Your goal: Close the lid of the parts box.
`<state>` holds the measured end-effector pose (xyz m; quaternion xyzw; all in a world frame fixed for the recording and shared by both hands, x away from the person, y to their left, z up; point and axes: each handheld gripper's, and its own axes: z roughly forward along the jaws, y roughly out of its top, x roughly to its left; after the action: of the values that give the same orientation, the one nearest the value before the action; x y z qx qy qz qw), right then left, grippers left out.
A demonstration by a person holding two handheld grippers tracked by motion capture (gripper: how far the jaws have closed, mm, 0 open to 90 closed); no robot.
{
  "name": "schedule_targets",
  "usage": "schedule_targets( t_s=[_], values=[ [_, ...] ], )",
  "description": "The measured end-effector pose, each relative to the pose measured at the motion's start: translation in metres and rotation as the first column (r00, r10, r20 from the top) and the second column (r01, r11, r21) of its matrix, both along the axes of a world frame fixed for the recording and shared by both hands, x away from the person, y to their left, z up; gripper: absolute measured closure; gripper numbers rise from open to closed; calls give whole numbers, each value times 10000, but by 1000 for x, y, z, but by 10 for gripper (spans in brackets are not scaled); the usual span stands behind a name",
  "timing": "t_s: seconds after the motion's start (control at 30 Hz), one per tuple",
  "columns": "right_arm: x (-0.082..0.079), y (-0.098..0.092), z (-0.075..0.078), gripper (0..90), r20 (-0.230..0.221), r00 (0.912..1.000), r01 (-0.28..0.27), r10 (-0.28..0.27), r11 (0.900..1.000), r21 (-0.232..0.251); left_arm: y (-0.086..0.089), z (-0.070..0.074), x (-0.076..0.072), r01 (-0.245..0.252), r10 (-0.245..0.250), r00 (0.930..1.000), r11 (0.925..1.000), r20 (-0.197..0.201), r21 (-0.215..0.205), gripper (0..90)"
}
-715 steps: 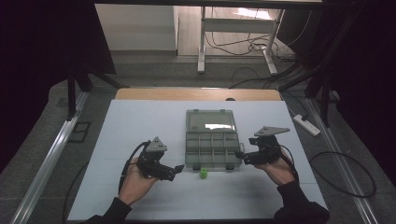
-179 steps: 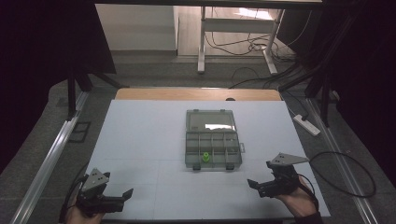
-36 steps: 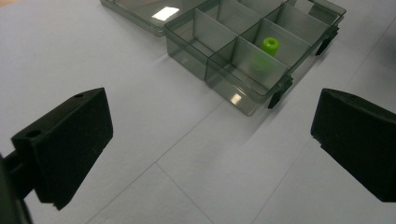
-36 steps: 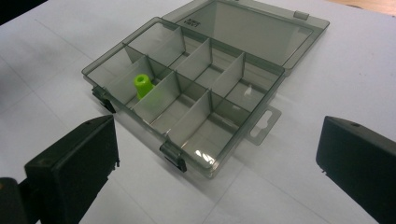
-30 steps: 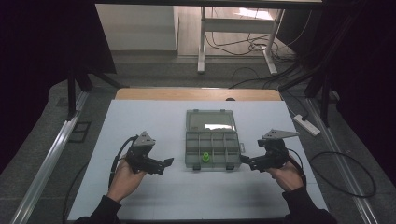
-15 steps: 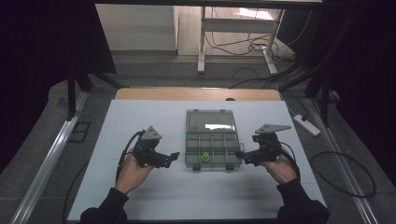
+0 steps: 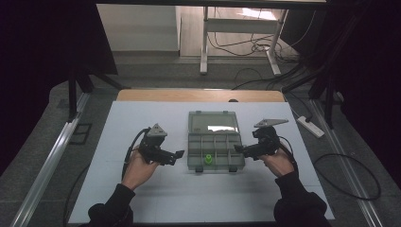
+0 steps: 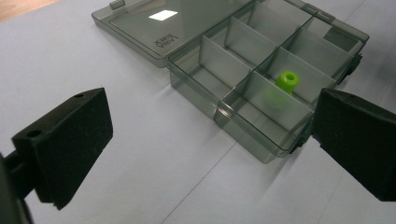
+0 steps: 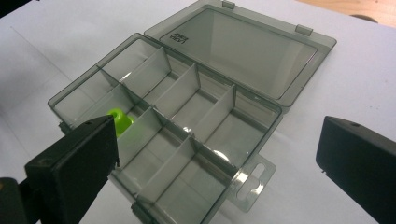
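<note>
The white table [image 7: 142, 118] spread across the middle of the high view, and at its centre sat the grey compartment box [image 7: 215, 142], lid thrown flat open toward the top of the frame, divided tray nearer the bottom. In the left gripper view that box [image 8: 243, 70] ran across the upper right; in the right gripper view it [image 9: 187, 107] took up the centre. Left of the box in the high view, the left gripper [image 7: 178, 155] pointed at the tray's side, jaws spread wide with nothing between them, just beside the box but apart from it. On the box's right, the right gripper [image 7: 238, 150] sat close against the tray's edge, jaws likewise wide apart and empty. And the little green bead [image 7: 206, 159] stood in a front-row compartment of the tray, bright green [image 8: 286, 81], half tucked behind the near jaw in the right gripper view [image 9: 120, 119].
</note>
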<state>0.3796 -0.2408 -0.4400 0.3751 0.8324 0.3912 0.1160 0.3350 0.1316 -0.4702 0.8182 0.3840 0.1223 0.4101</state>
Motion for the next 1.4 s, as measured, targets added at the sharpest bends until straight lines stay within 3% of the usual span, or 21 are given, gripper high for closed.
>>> schedule_targets(
  t_s=[0.13, 0.53, 0.7, 0.93, 1.4],
  values=[
    [6, 2, -1, 0, -312, 9995, 39, -31, 9996, 263, -1, -2, 4, -50, 50, 10000, 10000, -40, 59, 0],
    [23, 10, -6, 0, -291, 9996, 1, 0, 10000, 21, -3, -4, 15, -2, 3, 9998, 10000, 204, -13, 0],
    [30, 14, -8, 0, -253, 9997, -35, 30, 9998, -207, -4, -5, 21, 165, -161, 9997, 9996, 201, -235, 0],
    [42, 18, -10, 0, -135, 9997, 185, -189, 9995, -258, -4, -8, 30, 146, -143, 9998, 9994, 105, -298, 0],
    [66, 21, -14, 0, -421, 9972, 609, -620, 9978, -276, -10, -11, 47, 109, -110, 9999, 9997, -25, -232, 0]
  ],
)
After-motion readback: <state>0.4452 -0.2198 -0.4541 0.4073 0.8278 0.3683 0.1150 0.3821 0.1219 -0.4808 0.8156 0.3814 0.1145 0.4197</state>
